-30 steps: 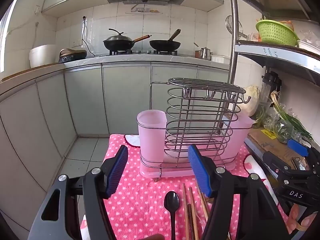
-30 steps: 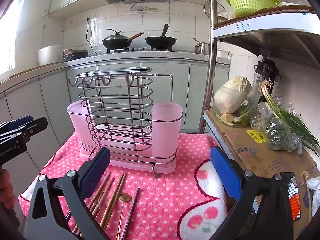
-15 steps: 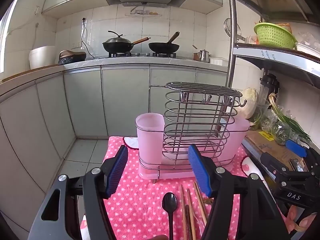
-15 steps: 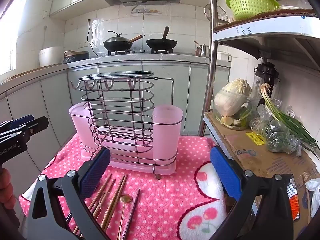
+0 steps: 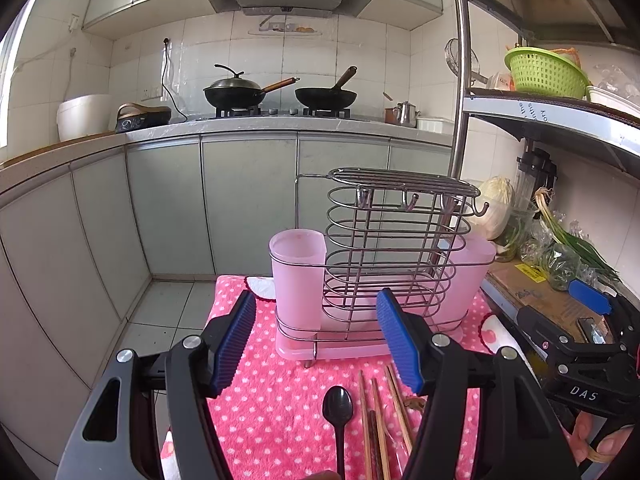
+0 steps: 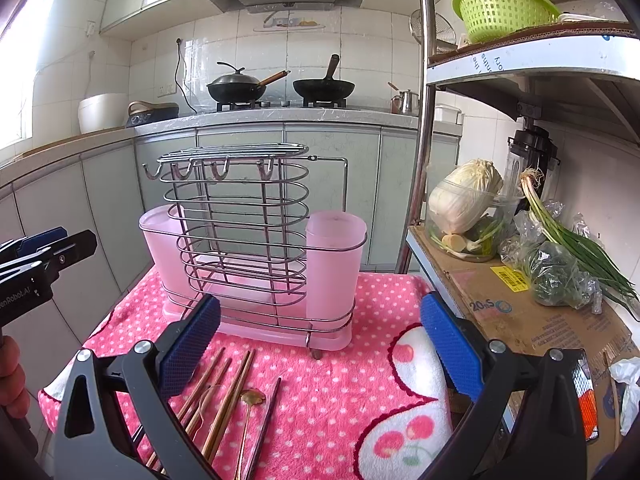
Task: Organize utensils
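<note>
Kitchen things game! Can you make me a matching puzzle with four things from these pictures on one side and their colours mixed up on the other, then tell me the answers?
Things:
1. spoon
2. basket on the shelf
3. cup in the wire rack
4. pads on the left gripper

Colours:
A. pink
B. blue
C. black
D. green

Answers: 1-C, 2-D, 3-A, 4-B
</note>
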`<state>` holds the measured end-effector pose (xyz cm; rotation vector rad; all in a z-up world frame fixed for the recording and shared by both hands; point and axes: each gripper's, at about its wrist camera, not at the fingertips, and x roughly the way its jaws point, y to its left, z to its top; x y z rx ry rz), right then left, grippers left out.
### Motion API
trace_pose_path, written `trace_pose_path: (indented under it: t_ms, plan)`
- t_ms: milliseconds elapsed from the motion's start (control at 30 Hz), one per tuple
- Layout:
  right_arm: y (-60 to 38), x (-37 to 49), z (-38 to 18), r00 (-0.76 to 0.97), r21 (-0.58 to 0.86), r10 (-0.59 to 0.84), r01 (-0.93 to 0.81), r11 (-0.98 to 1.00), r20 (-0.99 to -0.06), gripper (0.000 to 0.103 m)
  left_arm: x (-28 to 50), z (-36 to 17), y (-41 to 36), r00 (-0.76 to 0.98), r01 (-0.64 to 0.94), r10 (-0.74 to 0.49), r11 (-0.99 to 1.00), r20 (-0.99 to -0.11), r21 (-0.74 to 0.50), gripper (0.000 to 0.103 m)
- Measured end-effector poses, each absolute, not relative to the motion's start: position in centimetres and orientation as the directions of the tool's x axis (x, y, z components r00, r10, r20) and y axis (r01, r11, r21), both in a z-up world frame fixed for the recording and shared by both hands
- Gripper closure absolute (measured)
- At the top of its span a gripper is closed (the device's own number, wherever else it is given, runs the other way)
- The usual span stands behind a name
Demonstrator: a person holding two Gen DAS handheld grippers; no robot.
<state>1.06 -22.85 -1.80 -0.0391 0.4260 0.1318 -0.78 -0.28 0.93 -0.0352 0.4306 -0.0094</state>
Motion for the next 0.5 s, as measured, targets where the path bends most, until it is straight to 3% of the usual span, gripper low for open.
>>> trace_pose_path:
  t_ms: [500]
  plan:
    - [-22.41,0.68,-1.75,0.905,-0.028,0.121,-0.145,0.989,-0.407,0.003,-1.34,1.23,-0.23,0.916,0.004,-0.019,0.999,-0.400,-0.040,0.041]
